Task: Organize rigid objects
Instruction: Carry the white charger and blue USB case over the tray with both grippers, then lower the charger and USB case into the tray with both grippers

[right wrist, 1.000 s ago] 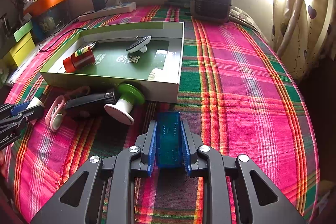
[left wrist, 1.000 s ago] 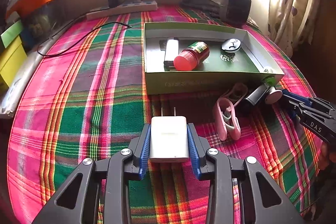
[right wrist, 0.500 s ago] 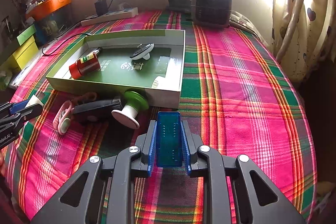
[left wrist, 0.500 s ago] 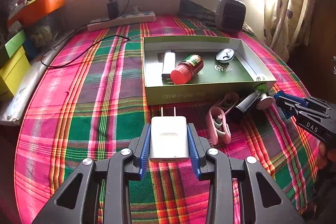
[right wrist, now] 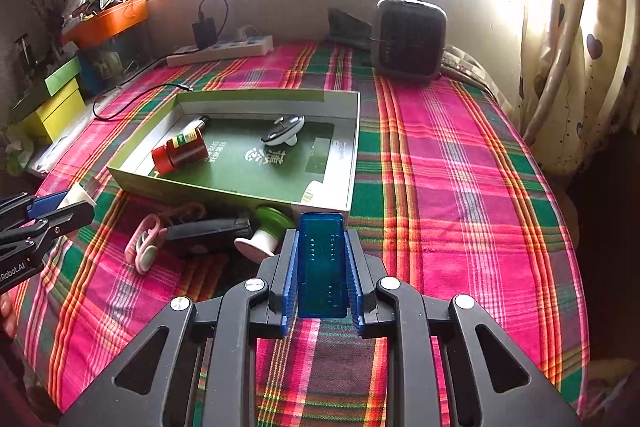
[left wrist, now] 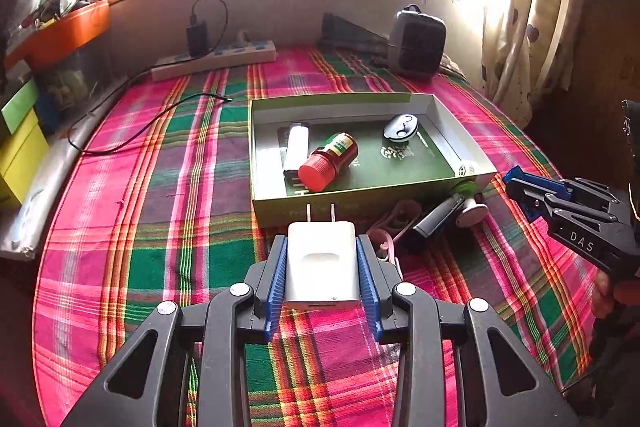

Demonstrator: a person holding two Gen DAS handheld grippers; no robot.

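Observation:
My left gripper (left wrist: 322,241) is shut on a white plug adapter (left wrist: 322,263), prongs pointing ahead, held above the plaid cloth short of the green box (left wrist: 276,209). My right gripper (right wrist: 322,233) is shut on a translucent blue block (right wrist: 322,265) near the box's corner (right wrist: 340,205). Inside the box lie a red-capped bottle (left wrist: 330,161), a white lighter (left wrist: 297,147) and a small black-and-white gadget (left wrist: 401,127). In front of the box rest a pink clip (right wrist: 142,245), a black case (right wrist: 208,235) and a green-and-white spool (right wrist: 266,233).
A power strip (left wrist: 216,59) with a black charger and trailing cable lies at the back left. A dark heater (right wrist: 410,41) stands at the back right. Yellow and green boxes (right wrist: 52,103) and an orange bin (right wrist: 108,21) line the left side; a curtain hangs at right.
Both grippers have risen with their loads still clamped; the box and the loose items look smaller and farther below. Nothing on the cloth has shifted.

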